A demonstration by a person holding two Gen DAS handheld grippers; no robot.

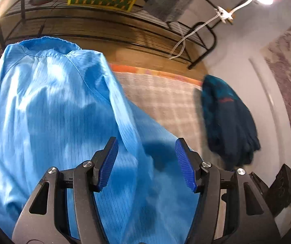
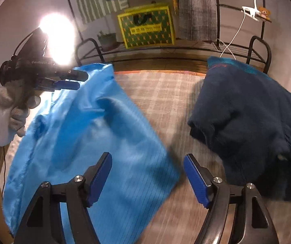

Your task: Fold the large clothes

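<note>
The pale checked cloth (image 2: 165, 105) with an orange border covers the desk and carries everything here. Spread across its left side lies the big bright-blue pinstriped garment (image 1: 53, 111), shiny and rumpled, its gathered hem edge at the far end in the left wrist view and a folded flap running down toward the near edge. To the right, well apart from it, sits the dark navy fleece garment (image 2: 247, 118) with teal trim, bunched in a heap on the cloth. Behind the desk stands a black metal rack (image 2: 259, 46) holding a yellow-and-green patterned box (image 2: 146, 27). Now the left gripper (image 1: 146, 162): released, blue pads spread wide, hovering over the blue garment with no fabric pinched between them. The right gripper (image 2: 147, 180) is released too, its jaws apart above the blue garment's right edge, holding nothing. A gloved hand (image 2: 5, 111) carries the left gripper at the far left
</note>
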